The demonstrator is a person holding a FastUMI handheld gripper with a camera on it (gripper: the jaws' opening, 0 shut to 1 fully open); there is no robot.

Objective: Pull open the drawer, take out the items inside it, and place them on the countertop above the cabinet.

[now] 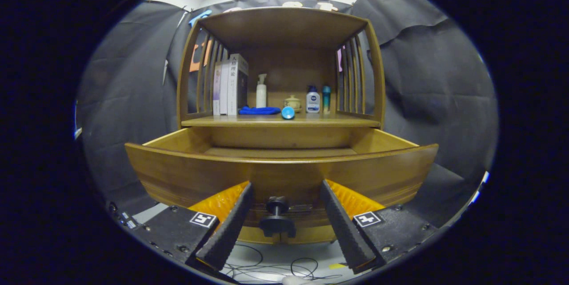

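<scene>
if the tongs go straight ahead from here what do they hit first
Probably the dark knob on the open drawer front: it sits between the open tongs, just ahead, though depth is unclear.

Dim, sharp picture; fisheye bends the edges.

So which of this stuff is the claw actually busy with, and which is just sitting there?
For the job:
- drawer, pulled open
- black knob, between the fingers of the open claw, untouched
- countertop

Just sitting there:
- books
- white pump bottle
- blue cloth
- small lidded pot
- cables on the floor
</scene>
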